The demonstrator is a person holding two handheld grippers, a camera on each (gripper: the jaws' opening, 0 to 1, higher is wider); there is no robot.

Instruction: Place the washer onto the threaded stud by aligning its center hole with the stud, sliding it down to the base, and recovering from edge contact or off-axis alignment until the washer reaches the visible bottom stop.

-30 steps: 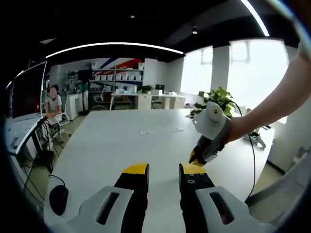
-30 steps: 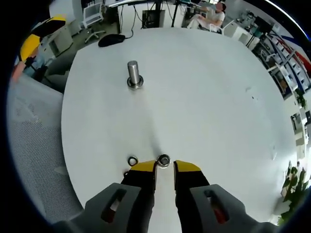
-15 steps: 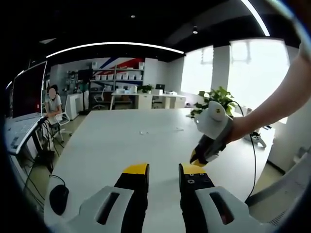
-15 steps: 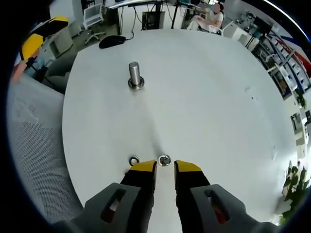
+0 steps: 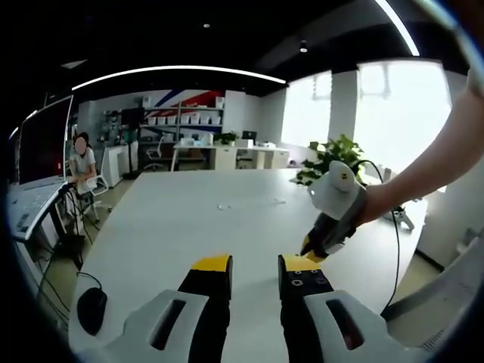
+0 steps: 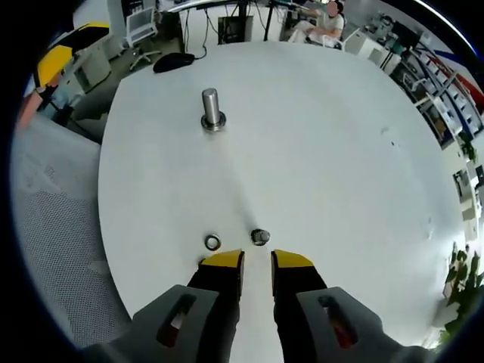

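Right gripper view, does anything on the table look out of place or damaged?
Nothing stands out. The stud stands upright on the white table, and the washer and a small nut lie flat, apart, just ahead of the right tool.

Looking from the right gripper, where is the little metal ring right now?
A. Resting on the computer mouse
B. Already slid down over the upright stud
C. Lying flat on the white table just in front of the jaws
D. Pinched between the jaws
C: the washer lies flat on the white table just ahead of the right gripper, far from the stud.
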